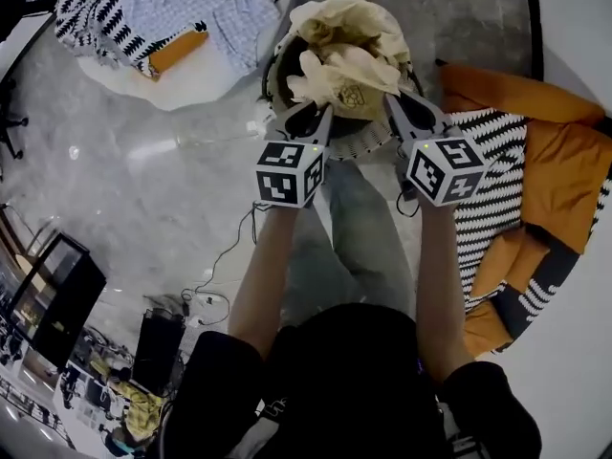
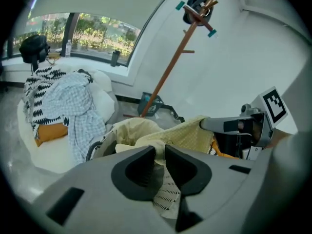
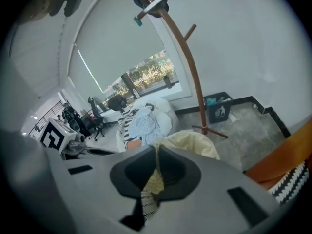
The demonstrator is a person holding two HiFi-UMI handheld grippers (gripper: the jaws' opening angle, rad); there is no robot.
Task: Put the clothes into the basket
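A cream garment lies heaped over the round basket on the floor ahead of me. My left gripper is shut on the garment's near left edge, just above the basket's white perforated wall. My right gripper is shut on its near right edge. In the left gripper view the cream cloth is pinched between the jaws of the left gripper, and the right gripper shows beside it. In the right gripper view the same cloth runs into the closed jaws of the right gripper.
A white beanbag at the far left carries a checked shirt, a zigzag-patterned piece and an orange item. Orange and zigzag-patterned fabric covers the floor at the right. A wooden coat stand rises behind the basket. A cable trails on the floor.
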